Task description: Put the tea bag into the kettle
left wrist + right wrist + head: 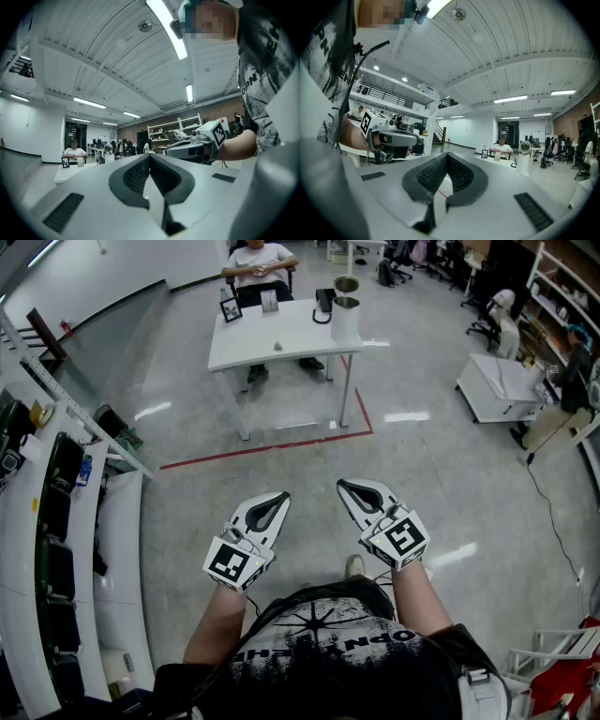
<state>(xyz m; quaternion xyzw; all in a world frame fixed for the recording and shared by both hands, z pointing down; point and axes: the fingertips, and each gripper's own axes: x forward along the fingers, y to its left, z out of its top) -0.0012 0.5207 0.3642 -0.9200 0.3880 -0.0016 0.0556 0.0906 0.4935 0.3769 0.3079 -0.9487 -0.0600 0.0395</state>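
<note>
Far ahead stands a white table (281, 334) with a metal kettle (346, 317) at its right end and a second metal pot (346, 284) behind it. A small white item (277, 345) lies mid-table, too small to identify as the tea bag. I hold both grippers over the floor, well short of the table. My left gripper (281, 495) is shut with nothing in it, its tips meeting in the left gripper view (150, 154). My right gripper (343, 486) is also shut and empty (447, 154). In the right gripper view the table (499, 161) and the kettle (524, 164) appear distant.
A person (260, 263) sits behind the table, with picture frames (231, 308) on it. A red tape line (272, 446) marks the floor before the table. Shelving (56, 521) runs along the left. A white cart (497, 385) and a floor cable (553, 521) are at the right.
</note>
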